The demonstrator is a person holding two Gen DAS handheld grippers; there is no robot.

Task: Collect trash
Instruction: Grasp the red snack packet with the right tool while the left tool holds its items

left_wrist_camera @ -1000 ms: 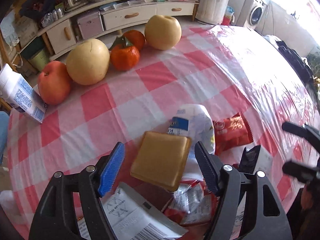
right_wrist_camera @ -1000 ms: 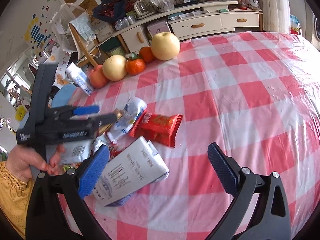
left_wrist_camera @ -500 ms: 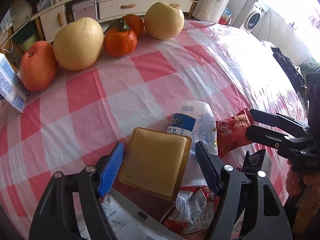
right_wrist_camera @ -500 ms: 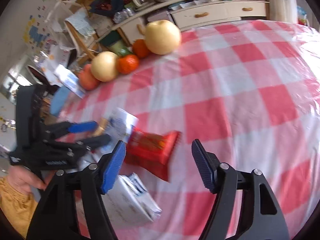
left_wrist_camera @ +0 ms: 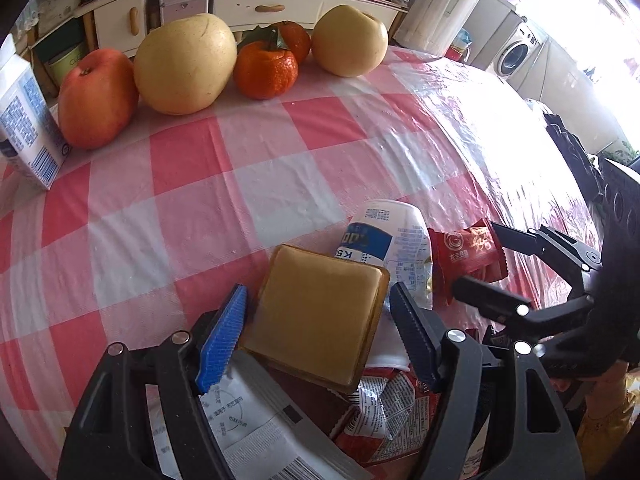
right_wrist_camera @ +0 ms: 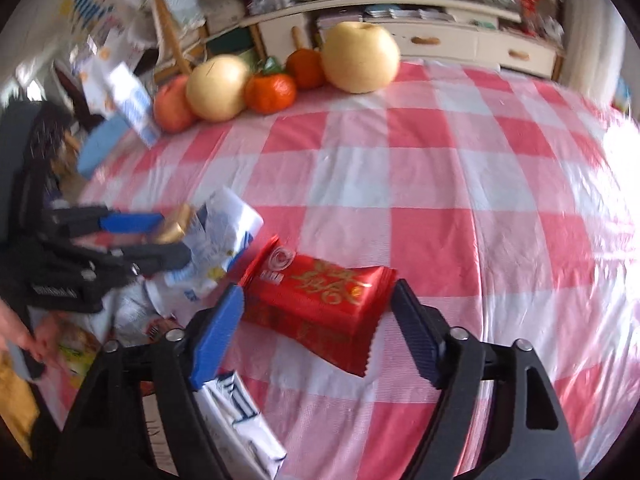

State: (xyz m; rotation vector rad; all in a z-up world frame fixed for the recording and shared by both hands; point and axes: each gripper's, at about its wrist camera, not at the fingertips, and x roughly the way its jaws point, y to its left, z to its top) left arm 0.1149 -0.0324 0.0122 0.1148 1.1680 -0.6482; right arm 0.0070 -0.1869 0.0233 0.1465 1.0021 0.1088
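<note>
A heap of trash lies on the red-checked tablecloth. My left gripper is shut on a flat tan square packet, held just above the heap; the right wrist view shows the same left gripper pinching it. Under it lie a white-and-blue pouch, a crumpled red-and-white wrapper and a flattened white carton. My right gripper straddles a red snack wrapper lying on the cloth. Its jaws are opening, and the pads do not press on the wrapper.
At the table's far edge stand a red apple, two yellow pears, two oranges and an upright blue-and-white carton. A cabinet with drawers is behind them. A hand holds the left gripper.
My right gripper swung from over the white carton to the red wrapper, with its jaws narrowed from their widest. The left gripper crept forward and down, still holding the tan packet.
</note>
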